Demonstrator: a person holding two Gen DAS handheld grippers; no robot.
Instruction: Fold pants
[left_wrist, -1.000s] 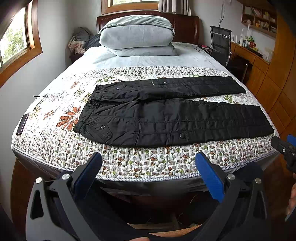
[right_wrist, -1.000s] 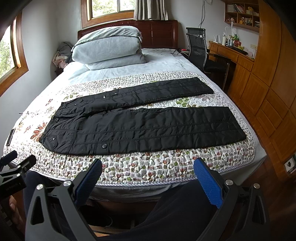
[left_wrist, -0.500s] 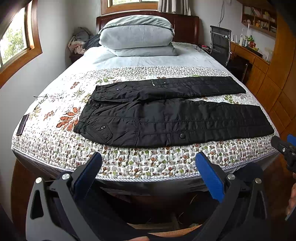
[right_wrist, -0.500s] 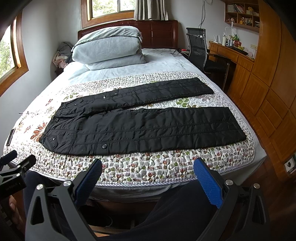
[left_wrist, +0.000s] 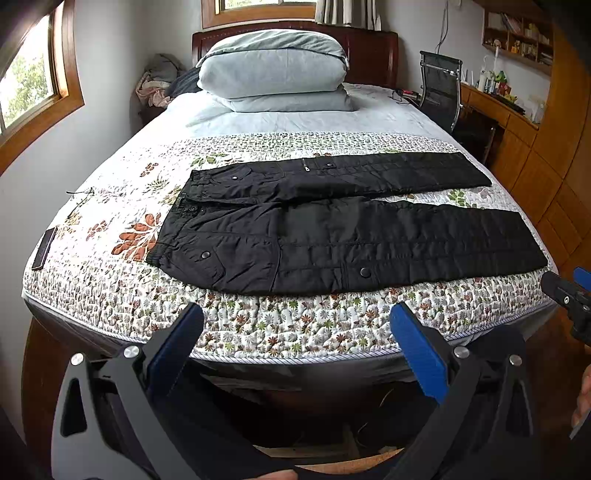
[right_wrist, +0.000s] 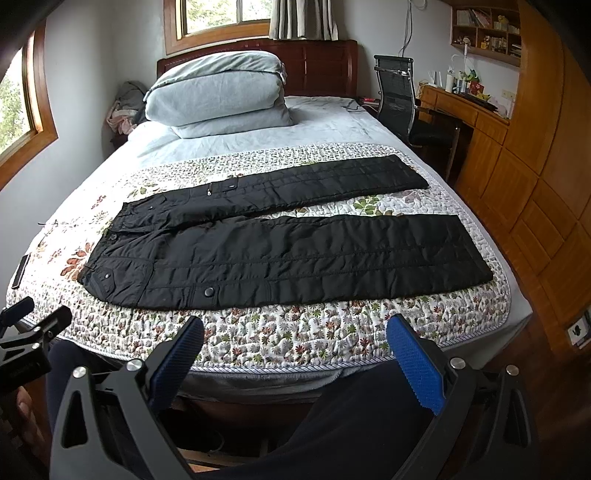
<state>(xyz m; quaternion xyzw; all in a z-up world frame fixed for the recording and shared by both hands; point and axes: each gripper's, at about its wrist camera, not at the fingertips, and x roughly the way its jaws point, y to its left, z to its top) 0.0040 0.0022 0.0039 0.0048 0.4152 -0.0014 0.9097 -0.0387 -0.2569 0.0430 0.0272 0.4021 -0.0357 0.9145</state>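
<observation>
Left gripper (left_wrist: 295, 347) and right gripper (right_wrist: 293, 349): jaws spread wide, holding nothing, near the bed's near edge. Pants (right_wrist: 288, 251) lie flat on the quilt (right_wrist: 295, 332), waistband left, legs splayed right. Fabric appears soft, light, likely slippery; pinch waistband and far hem.

Pants (left_wrist: 332, 236) lie across quilt (left_wrist: 258, 325), pillows (left_wrist: 273, 74) behind.

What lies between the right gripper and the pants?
Only bare floral quilt at the bed's near edge separates the open right gripper from the black pants; nothing sits on that strip. The right wrist view shows it.
</observation>
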